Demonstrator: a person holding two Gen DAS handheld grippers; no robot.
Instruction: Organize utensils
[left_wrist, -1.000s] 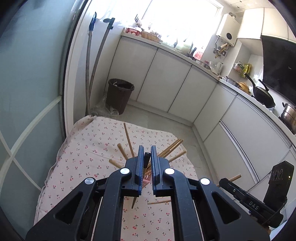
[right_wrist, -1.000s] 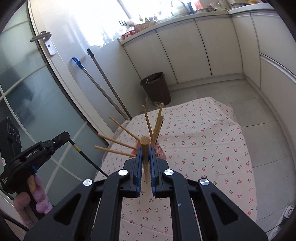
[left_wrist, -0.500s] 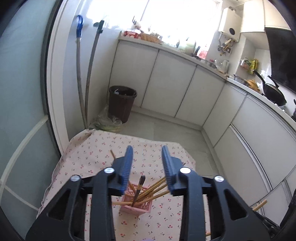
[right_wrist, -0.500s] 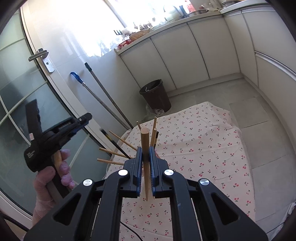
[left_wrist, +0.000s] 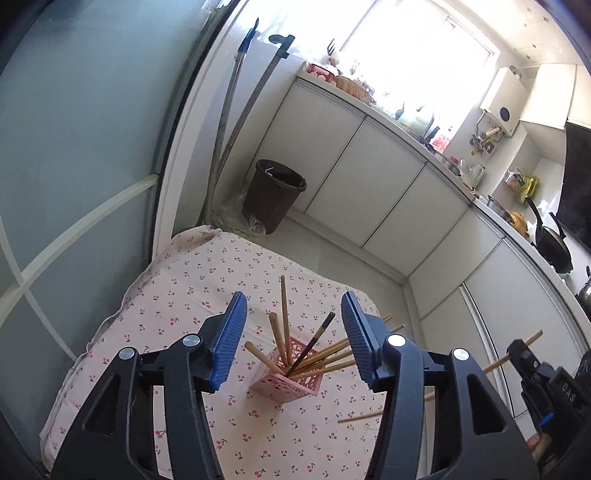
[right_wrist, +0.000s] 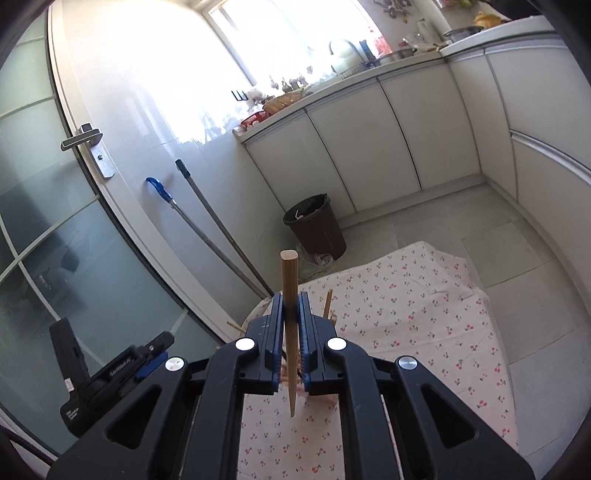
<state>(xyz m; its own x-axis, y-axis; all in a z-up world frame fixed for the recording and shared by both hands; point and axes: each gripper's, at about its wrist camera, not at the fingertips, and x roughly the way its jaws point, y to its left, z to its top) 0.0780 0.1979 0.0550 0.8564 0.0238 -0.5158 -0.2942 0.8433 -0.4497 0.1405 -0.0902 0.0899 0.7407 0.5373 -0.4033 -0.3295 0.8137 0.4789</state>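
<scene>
Left gripper (left_wrist: 291, 339) held released above pink holder (left_wrist: 284, 384) at lower centre, chopstick (right_wrist: 290, 332) clamped upright in right gripper (right_wrist: 291, 332).

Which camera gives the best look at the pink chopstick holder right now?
The left wrist view: the pink holder sits in plain sight between the open left gripper's fingers, chopsticks fanning out of it. In the right wrist view it is mostly hidden behind the right gripper, which is shut on a wooden chopstick.

Chopsticks (left_wrist: 282, 325) in holder (left_wrist: 286, 384) on tablecloth (left_wrist: 177, 288)
</scene>
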